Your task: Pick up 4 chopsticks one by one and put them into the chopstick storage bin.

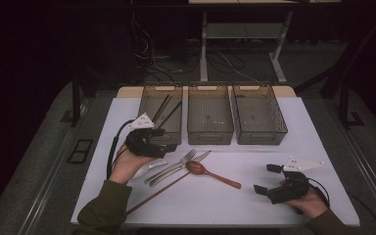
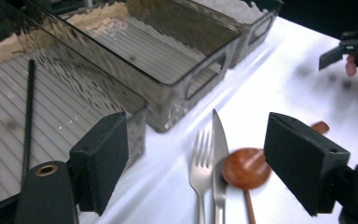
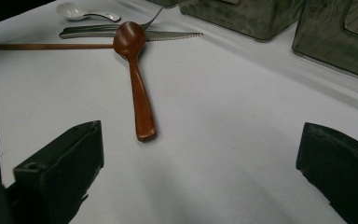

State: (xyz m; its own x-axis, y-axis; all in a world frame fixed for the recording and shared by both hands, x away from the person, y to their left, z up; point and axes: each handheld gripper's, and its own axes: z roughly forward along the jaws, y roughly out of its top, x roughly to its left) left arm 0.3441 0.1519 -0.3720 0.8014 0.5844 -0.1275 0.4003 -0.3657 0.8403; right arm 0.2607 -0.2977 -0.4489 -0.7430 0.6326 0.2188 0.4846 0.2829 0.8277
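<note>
Left gripper (image 1: 152, 139) hovers at the near edge of the left bin (image 1: 161, 113), jaws spread wide, nothing between them. Two chopsticks (image 1: 166, 108) lie inside that bin. Fork (image 2: 200, 175), knife (image 2: 219, 161) and wooden spoon (image 1: 212, 173) lie together on the white bench (image 1: 254, 205) just near of the bins; another chopstick (image 1: 156, 193) and a white spoon (image 3: 77, 11) lie beside them. Right gripper (image 1: 268, 178) sits at the near right, jaws apart, empty, well apart from the cutlery.
</note>
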